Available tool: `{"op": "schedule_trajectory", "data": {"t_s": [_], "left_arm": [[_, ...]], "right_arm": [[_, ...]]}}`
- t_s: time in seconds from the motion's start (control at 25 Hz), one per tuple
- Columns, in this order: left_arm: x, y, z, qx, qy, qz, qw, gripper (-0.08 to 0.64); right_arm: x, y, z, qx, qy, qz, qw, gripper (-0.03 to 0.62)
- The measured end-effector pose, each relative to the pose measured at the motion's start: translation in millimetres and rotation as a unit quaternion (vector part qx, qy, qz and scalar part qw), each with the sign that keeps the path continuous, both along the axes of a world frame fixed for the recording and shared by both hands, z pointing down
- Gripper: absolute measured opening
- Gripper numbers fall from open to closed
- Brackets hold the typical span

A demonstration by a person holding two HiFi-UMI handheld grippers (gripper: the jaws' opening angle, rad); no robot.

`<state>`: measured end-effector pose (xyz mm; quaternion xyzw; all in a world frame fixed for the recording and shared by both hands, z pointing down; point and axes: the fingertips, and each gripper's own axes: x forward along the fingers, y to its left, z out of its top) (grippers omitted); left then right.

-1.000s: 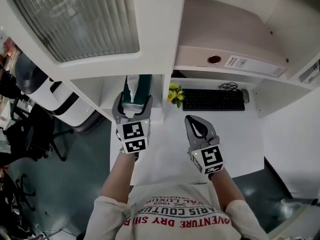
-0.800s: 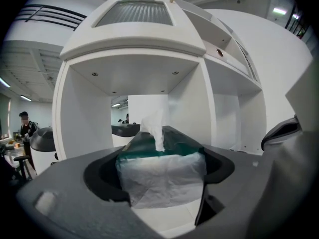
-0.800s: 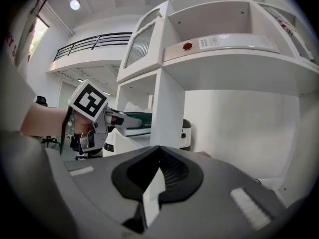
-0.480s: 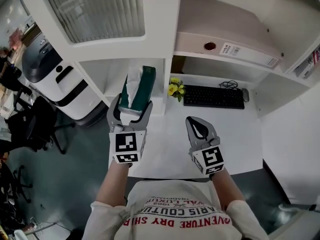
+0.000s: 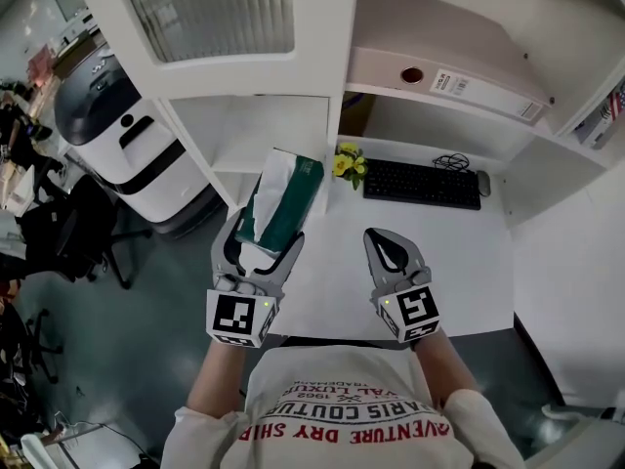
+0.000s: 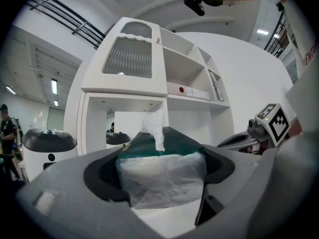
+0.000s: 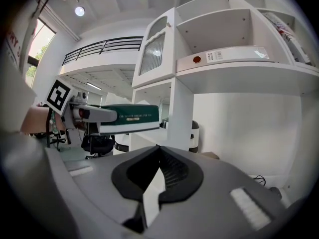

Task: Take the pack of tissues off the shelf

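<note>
Pack of tissues (image 5: 285, 203) being clamped at near end by left gripper (image 5: 261, 250) jaws, clear of shelf (image 5: 256, 130) opening, over desk (image 5: 337, 272) left edge. Right gripper (image 5: 392, 253) jaws being pressed together, empty, over open desk.

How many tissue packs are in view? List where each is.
1. The tissue pack is held in the left gripper, in front of the shelf. None other shows.
</note>
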<state>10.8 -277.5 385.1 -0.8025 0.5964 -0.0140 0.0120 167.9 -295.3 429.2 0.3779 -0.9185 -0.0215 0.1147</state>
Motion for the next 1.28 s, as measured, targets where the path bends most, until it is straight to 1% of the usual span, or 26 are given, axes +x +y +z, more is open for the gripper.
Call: {"op": "schedule_trajectory", "data": {"t_s": [0.12, 0.28, 0.44, 0.6, 0.72, 0.92, 1.04, 1.2, 1.28], "left_arm": [[1.5, 8.5, 15.1, -0.007, 0.003, 0.007, 0.9999, 0.419], [5.2, 17.3, 36.2, -0.022, -0.011, 0.022, 0.9995, 0.419], [9.4, 23.1, 43.0, -0.024, -0.028, 0.033, 0.9988, 0.419], [16.1, 23.3, 40.9, -0.020, -0.041, 0.048, 0.9978, 0.419], [16.0, 23.5, 41.5, -0.020, -0.048, 0.052, 0.9973, 0.419], [10.5, 20.2, 40.8, -0.022, -0.044, 0.045, 0.9978, 0.419], [8.7, 18.0, 36.7, -0.020, -0.049, 0.042, 0.9977, 0.419], [7.3, 14.8, 32.2, -0.019, -0.048, 0.041, 0.9978, 0.419], [6.3, 13.6, 30.1, -0.018, -0.046, 0.040, 0.9980, 0.419]], "right_arm": [[-1.4, 4.7, -8.0, 0.009, -0.013, -0.011, 1.000, 0.002], [-2.8, 9.6, -12.0, 0.014, -0.019, -0.024, 0.999, 0.002], [-4.3, 15.0, -15.6, 0.019, -0.034, -0.038, 0.999, 0.002], [-11.3, 21.4, -21.5, 0.047, -0.025, -0.057, 0.997, 0.002], [-15.9, 20.8, -18.8, 0.047, -0.018, -0.056, 0.997, 0.002], [-18.0, 16.1, -23.1, 0.050, -0.023, -0.051, 0.997, 0.000], [-20.4, 13.7, -25.9, 0.053, -0.026, -0.051, 0.997, 0.002], [-21.1, 6.8, -24.5, 0.043, -0.041, -0.039, 0.997, 0.002], [-22.4, 3.7, -22.4, 0.040, -0.039, -0.035, 0.998, 0.001]]}}
